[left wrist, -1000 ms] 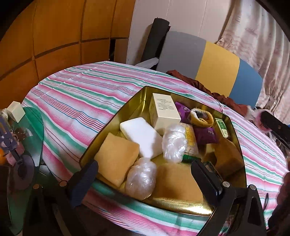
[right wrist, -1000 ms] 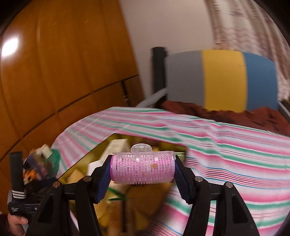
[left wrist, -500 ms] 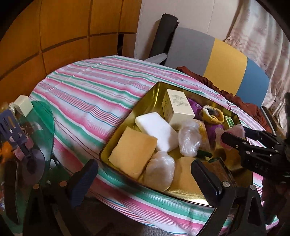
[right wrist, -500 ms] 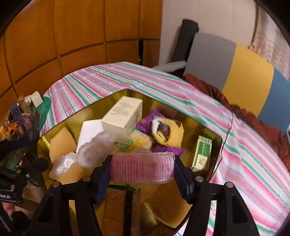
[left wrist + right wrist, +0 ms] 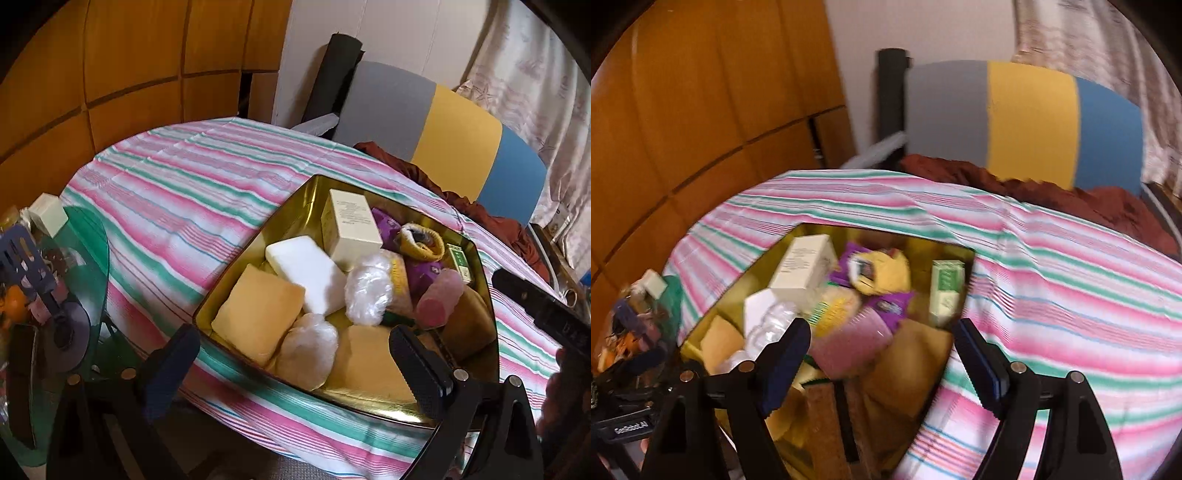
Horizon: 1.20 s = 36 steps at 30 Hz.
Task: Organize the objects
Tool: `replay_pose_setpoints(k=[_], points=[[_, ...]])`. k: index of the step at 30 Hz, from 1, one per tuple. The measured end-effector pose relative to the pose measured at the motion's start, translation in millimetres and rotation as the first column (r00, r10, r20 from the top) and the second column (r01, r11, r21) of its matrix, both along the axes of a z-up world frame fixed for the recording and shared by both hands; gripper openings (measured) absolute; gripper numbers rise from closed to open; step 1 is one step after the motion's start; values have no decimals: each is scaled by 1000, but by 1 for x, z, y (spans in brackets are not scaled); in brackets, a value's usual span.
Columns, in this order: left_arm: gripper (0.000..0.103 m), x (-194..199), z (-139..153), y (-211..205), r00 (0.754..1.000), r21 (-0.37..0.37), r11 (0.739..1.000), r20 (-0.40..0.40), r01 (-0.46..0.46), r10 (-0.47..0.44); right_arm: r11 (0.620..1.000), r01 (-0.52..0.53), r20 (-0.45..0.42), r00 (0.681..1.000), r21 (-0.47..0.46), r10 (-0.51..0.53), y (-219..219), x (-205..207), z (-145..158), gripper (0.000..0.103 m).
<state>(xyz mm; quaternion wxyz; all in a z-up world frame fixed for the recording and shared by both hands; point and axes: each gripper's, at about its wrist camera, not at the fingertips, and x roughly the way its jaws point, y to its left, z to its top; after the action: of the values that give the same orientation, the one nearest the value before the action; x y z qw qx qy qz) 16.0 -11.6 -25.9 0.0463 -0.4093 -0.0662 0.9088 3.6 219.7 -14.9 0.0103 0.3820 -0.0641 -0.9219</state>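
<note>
A gold tin sits on the striped tablecloth, full of small items. A pink hair roller lies inside it among the items, also seen blurred in the right wrist view. My right gripper is open and empty, above the tin's near edge; part of its body shows at the right of the left wrist view. My left gripper is open and empty, in front of the tin. In the tin are a cream box, a white block, a yellow sponge and plastic-wrapped bundles.
A striped cloth covers the round table. A green glass shelf with clutter stands at the left. A grey, yellow and blue panel and brown cloth lie behind the table. Wooden wall panels are at left.
My right gripper opened and let go of the pink hair roller, which now lies in the tin. The right gripper pulled back from the tin. The left gripper shifted slightly.
</note>
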Motion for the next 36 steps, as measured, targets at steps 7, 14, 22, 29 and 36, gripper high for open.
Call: replay_pose_setpoints(k=[7,14,22,29,36], points=[[103,7,16,14,997,-138,990,-78,-3,-8,996,77,42,996,-44,-75,-13,16,7,82],[103,10,24,9,994,-160,986,-102,-52,36,991,131,69,989,20,-132,-30,22,12,82],[103,9,29,6,996,-189,980,-67,-69,57,986,148,88,984,81,-155,-43,23,11,82],[103,5,29,5,999,-156,986,-3,-51,51,977,182,104,975,114,-194,-51,23,13,82],[103,1,27,0,997,-155,986,38,-54,60,974,196,99,973,113,-208,-53,24,15,82]])
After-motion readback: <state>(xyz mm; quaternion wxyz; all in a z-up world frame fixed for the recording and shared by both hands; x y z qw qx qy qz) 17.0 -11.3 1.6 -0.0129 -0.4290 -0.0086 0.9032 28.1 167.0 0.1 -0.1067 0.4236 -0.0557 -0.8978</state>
